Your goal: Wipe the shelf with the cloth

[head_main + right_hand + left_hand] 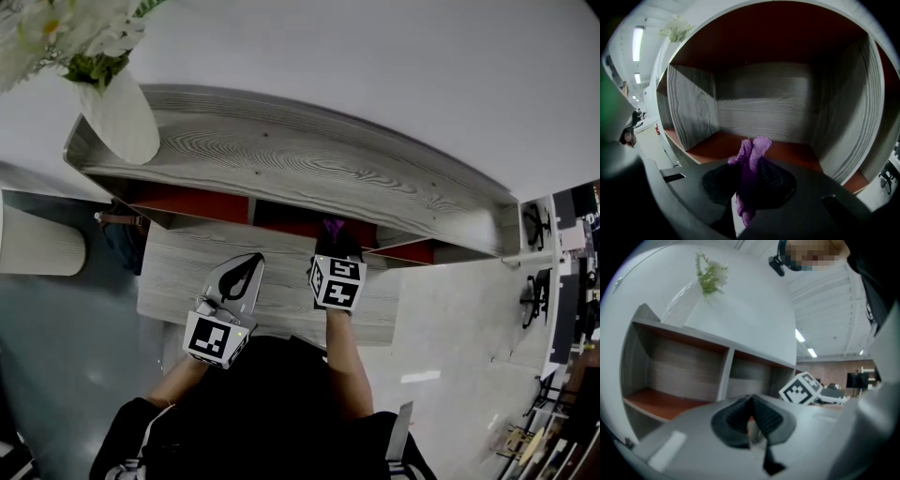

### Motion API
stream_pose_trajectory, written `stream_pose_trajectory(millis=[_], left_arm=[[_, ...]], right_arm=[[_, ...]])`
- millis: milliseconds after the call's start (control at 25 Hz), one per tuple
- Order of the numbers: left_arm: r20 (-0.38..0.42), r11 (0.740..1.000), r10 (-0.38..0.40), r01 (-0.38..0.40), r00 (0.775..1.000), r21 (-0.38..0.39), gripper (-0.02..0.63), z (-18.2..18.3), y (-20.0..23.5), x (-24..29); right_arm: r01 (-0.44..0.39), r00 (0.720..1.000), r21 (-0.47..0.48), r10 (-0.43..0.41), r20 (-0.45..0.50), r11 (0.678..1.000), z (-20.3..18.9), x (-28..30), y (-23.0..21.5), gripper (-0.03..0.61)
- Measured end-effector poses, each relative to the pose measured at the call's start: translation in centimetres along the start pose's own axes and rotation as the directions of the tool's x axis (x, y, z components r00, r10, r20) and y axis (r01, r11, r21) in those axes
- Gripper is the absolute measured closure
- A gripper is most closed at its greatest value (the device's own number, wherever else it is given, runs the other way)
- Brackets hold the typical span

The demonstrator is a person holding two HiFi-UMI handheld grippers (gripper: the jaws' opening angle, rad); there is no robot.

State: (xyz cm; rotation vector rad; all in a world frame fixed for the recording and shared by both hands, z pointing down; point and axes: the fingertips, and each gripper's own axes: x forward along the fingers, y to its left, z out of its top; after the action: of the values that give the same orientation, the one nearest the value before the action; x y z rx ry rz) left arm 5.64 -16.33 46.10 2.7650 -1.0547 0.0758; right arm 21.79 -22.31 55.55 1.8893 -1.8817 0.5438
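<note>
The right gripper [751, 177] has its jaws pinched on a purple cloth [757, 147]. The cloth's long axis runs along the jaws. Its free, folded end stands up past the jaw tips and points into the shelf compartment, toward the grey wood-grain back wall [773, 110]. A shorter tail hangs down between the jaws toward the camera. The cloth end sits over the front edge of the red-brown compartment floor [792, 157]; whether it touches the floor cannot be told.

In the head view, the right gripper [330, 246] is at the mouth of the shelf [309, 169], between two vertical dividers. Only a small part of the cloth [332, 228] shows, just under the top board.

The left gripper [751, 404] has its jaws pressed together with nothing between them. It hangs over the lower grey board [281, 300], left of the right gripper and apart from it.

A white vase [122, 117] of flowers [89, 37] stands at the top board's left end.
</note>
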Motion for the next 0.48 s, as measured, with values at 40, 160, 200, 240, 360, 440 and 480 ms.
stream_pose_trajectory(millis=[40,160,200,240,360,440,480], left_arm=[[0.001,1.000,0.008,-0.008,1.000,0.000,0.615,0.0,0.3,-0.3],[0.011,0.999,0.033,-0.033,0.999,-0.003,0.615,0.0,1.0,-1.1],[0.014,0.999,0.040,-0.040,0.999,-0.003,0.615,0.0,1.3,-1.4],[0.016,0.999,0.046,-0.046,0.999,-0.004,0.615,0.0,1.5,-1.7],[0.020,0.998,0.061,-0.061,0.998,-0.014,0.615,0.0,2.1,-2.6],[0.020,0.997,0.074,-0.074,0.997,-0.012,0.615,0.0,2.6,-3.2],[0.019,0.997,0.080,-0.080,0.997,-0.006,0.615,0.1,2.8,-3.5]], right_arm=[[-0.011,1.000,-0.008,0.011,-0.002,1.000,0.1,0.1,0.6,0.531],[-0.037,0.999,-0.036,0.037,-0.009,0.999,0.3,0.6,2.4,0.531],[-0.044,0.999,-0.045,0.043,-0.010,0.998,0.3,0.8,3.0,0.531],[-0.051,0.999,-0.054,0.051,-0.012,0.997,0.4,0.9,3.5,0.531],[-0.077,0.997,-0.074,0.076,-0.017,0.994,0.7,1.3,5.2,0.531],[-0.096,0.995,-0.086,0.095,-0.018,0.992,0.9,1.6,6.3,0.531],[-0.106,0.994,-0.093,0.104,-0.019,0.990,1.0,1.7,6.9,0.531]])
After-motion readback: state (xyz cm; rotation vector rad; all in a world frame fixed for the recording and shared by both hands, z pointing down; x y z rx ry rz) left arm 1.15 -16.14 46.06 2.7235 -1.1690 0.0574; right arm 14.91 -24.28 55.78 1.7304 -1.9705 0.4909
